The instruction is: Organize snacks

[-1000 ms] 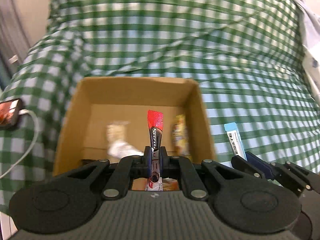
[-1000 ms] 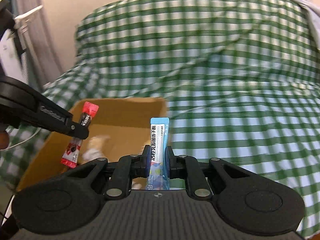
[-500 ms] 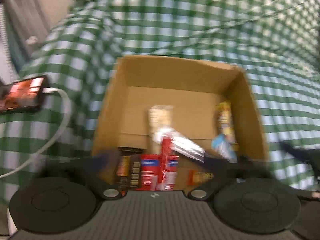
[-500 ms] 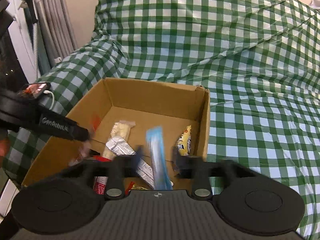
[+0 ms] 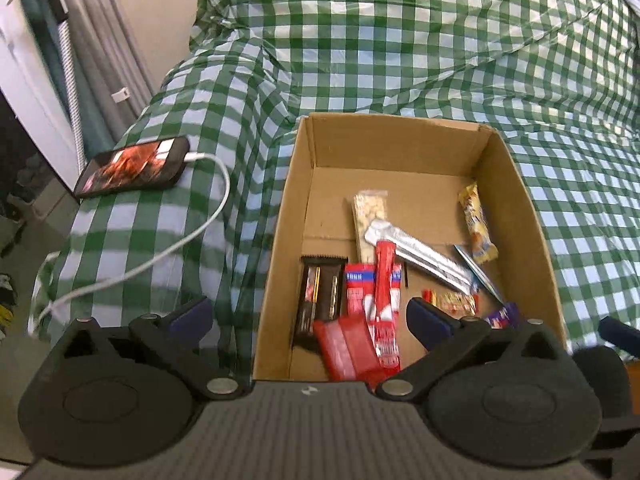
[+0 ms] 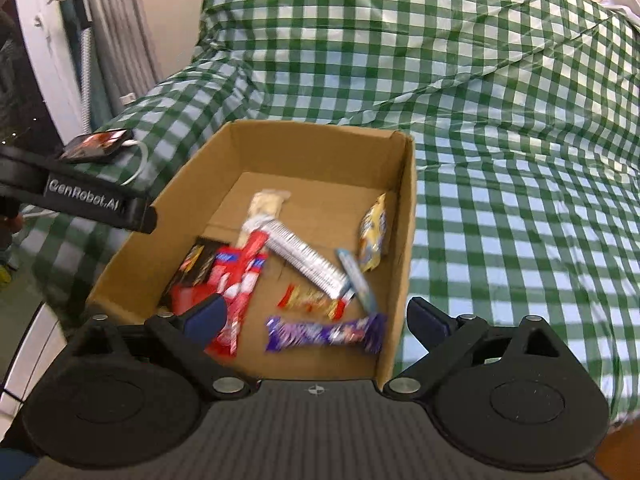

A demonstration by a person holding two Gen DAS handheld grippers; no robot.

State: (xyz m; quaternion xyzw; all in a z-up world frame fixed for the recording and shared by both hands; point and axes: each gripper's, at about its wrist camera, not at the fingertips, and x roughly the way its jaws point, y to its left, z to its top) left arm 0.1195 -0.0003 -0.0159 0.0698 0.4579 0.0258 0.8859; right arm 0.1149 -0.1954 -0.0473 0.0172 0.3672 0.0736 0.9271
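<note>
An open cardboard box (image 5: 516, 184) (image 6: 406, 208) sits on a green checked cloth and holds several snacks. A red stick packet (image 5: 383, 276) (image 6: 250, 264) lies on other red packs. A light blue stick packet (image 6: 356, 278) (image 5: 478, 272) lies beside a silver bar (image 5: 424, 256) (image 6: 304, 260). A purple bar (image 6: 324, 334) lies near the front wall. My left gripper (image 5: 308, 318) is open and empty over the box's near left corner. My right gripper (image 6: 316, 316) is open and empty over the box's near edge.
A phone (image 5: 132, 166) (image 6: 96, 145) with a lit screen and a white cable (image 5: 192, 236) lies left of the box. The left gripper's arm (image 6: 80, 196) reaches in at the left of the right wrist view. Curtains and a radiator (image 5: 76, 72) stand at the far left.
Both grippers have opened. The red stick packet and the light blue stick packet have dropped into the box. Both views have risen and now look down into the box.
</note>
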